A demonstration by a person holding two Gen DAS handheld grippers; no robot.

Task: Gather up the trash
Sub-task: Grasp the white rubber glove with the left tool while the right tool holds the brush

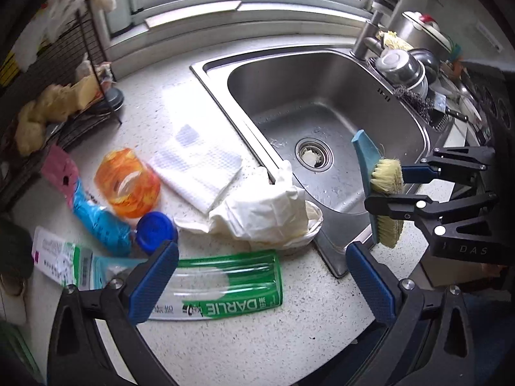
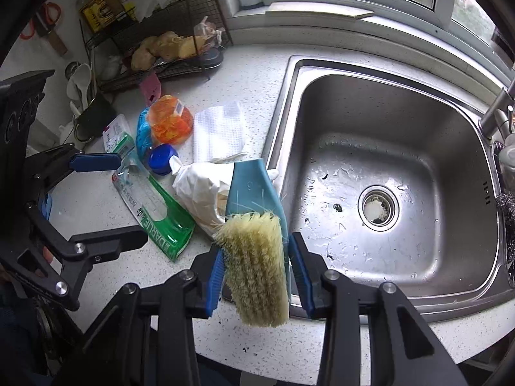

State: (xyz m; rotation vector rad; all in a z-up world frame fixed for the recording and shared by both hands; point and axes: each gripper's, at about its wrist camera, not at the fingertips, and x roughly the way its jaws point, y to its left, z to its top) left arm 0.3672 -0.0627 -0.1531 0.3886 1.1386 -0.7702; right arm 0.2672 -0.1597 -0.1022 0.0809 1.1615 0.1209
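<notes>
My right gripper [image 2: 257,273] is shut on a blue-backed scrub brush [image 2: 257,257] with yellow bristles, held over the sink's front left rim; it also shows in the left wrist view [image 1: 384,189]. My left gripper [image 1: 260,280] is open and empty, low over a green DARLIE toothpaste package [image 1: 225,286]. Trash lies on the counter: a crumpled white bag [image 1: 267,215], an orange plastic wrapper [image 1: 128,183], a blue cap [image 1: 156,231], a blue wrapper [image 1: 93,215] and a pink scrap [image 1: 59,170]. The same pile shows in the right wrist view, with the white bag [image 2: 199,189] partly behind the brush.
The steel sink [image 1: 322,96] has a wet basin and a drain strainer [image 1: 313,154]. A white dishcloth [image 1: 193,154] lies left of it. A black wire rack [image 2: 167,32] with ginger stands at the back left. Bowls and a faucet [image 1: 373,22] sit at the sink's right.
</notes>
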